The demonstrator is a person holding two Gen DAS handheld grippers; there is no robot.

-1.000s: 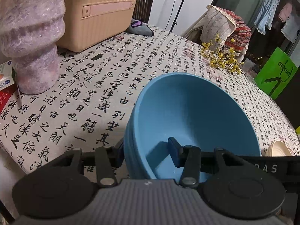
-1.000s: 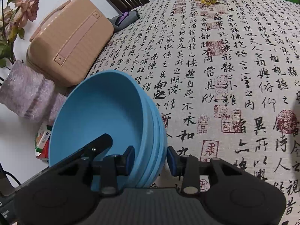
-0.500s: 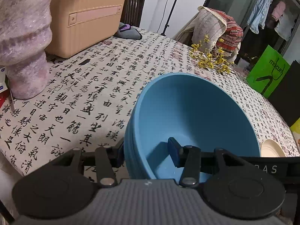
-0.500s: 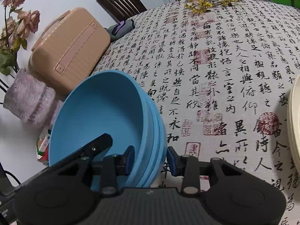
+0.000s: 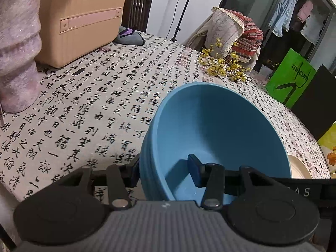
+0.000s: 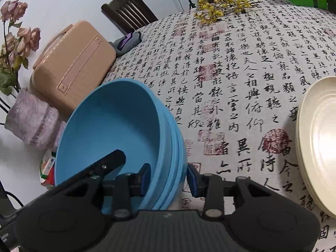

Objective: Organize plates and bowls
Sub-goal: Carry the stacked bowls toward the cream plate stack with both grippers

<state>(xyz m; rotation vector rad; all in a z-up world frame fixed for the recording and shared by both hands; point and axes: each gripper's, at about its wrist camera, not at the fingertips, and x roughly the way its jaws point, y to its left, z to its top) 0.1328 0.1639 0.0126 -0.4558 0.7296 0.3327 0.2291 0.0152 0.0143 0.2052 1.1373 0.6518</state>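
My left gripper (image 5: pixel 166 168) is clamped partway closed on the near wall of the stack of blue bowls (image 5: pixel 218 126), one pad outside and one inside. My right gripper (image 6: pixel 169 177) pinches the opposite side of the same stack of blue bowls (image 6: pixel 117 126), again one pad in and one out. The stack hangs tilted over the tablecloth (image 6: pixel 241 79) printed with black characters. Just to the right lie cream plates (image 6: pixel 319 138). Farther off on the left stand a pinkish vase (image 5: pixel 19 48) and a tan case (image 5: pixel 79 19). Yellow flowers (image 5: pixel 224 67) lie at the far edge, a dark chair (image 6: pixel 130 10) behind the table.
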